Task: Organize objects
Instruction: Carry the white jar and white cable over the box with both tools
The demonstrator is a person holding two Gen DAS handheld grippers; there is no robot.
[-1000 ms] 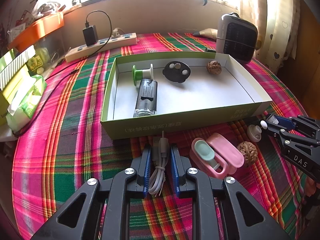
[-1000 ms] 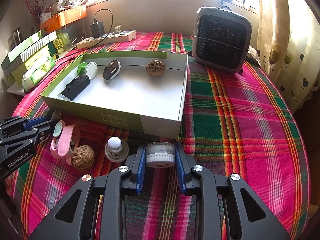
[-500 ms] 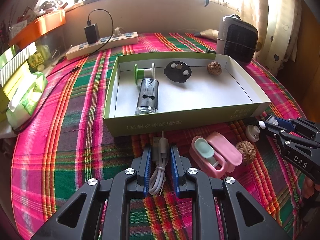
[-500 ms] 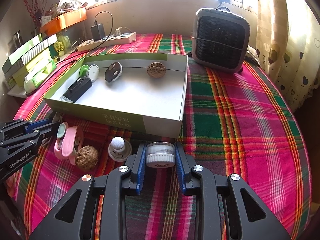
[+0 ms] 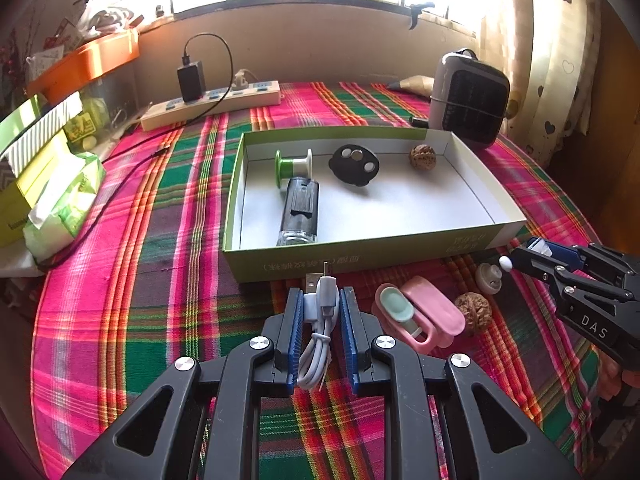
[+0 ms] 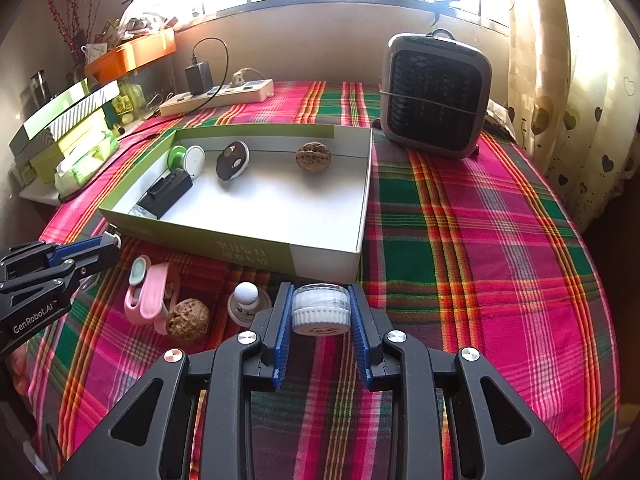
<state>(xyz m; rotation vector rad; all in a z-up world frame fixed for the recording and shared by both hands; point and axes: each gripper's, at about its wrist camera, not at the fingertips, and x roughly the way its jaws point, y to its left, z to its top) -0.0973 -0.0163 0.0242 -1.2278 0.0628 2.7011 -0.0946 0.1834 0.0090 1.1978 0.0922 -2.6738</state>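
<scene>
What you can't make out from either wrist

Your left gripper (image 5: 319, 308) hides the middle of the white cable (image 5: 318, 344) behind its blue pads, and both gripper bodies run off the bottom edges. The printing on the green box's (image 5: 360, 258) near wall is too small to read — upside down in the left view. In the right wrist view your own fingers cover the sides of the small white jar (image 6: 320, 309), and its label is blurred. The shelf clutter (image 6: 132, 24) past the cloth's far-left corner washes out in window glare. The right gripper (image 5: 516, 260) blocks whatever it grips in the left view — only a white sliver shows.
</scene>
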